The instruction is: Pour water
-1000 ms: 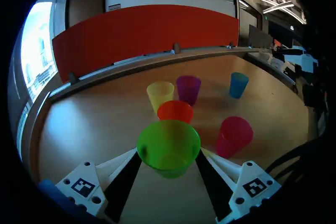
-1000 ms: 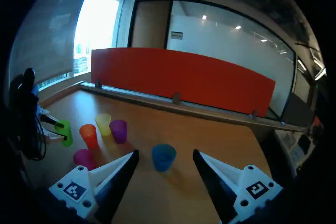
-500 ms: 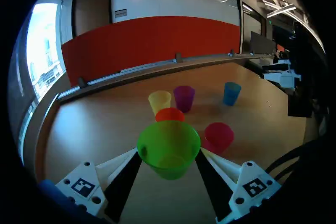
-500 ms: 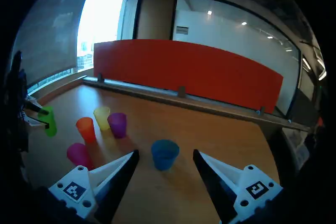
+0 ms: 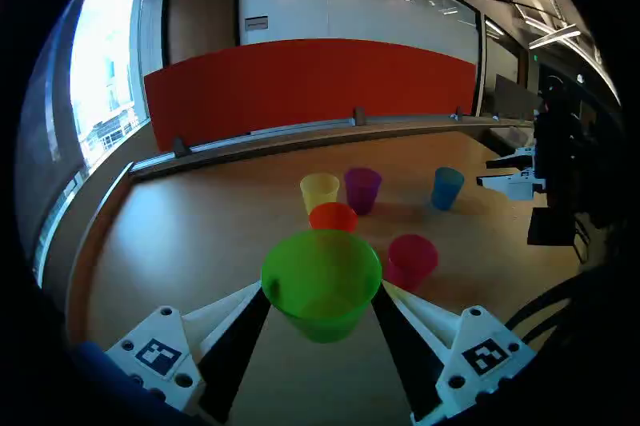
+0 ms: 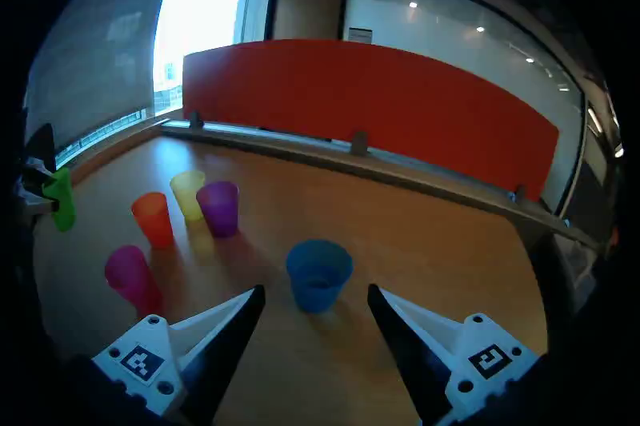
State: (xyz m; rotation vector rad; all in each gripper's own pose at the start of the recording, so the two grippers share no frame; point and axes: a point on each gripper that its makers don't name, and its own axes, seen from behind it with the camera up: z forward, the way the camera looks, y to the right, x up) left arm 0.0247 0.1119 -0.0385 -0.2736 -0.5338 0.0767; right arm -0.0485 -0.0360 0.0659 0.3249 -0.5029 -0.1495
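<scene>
Main hazard, as a judgement: tilting the green cup (image 5: 322, 278) short of any receiver and wetting the table (image 5: 184, 226) instead of filling a cup. Thin translucent plastic pinched by its sides, so likely to flex or slide out if squeezed unevenly during the tilt. Cannot tell whether filled: only a darker shade low inside. Second hazard, crowding: orange cup (image 5: 333, 216) just past it at 12 o'clock, pink cup (image 5: 411, 260) near at 1 to 2 o'clock, yellow cup (image 5: 319, 190) and purple cup (image 5: 362, 189) side by side beyond, all close enough to be knocked over by a careless swing. Clamped in the left gripper (image 5: 321, 292), pressed from 9 and 3 o'clock by both fingers, upright, rim open toward the camera, apparently lifted clear of the table. Visible too in the right gripper view at 9 o'clock, at the far edge, apart from the group. Right gripper (image 6: 316, 290) spread wide and empty, with the blue cup (image 6: 318, 270) upright on the table just ahead at 12 o'clock, framed between the fingertips and touched by neither. Possibly the receiver, possibly the next pick; impossible to say which. Well apart from the green cup, out at 2 o'clock in the left gripper view, hence a long carry before any pour there.
</scene>
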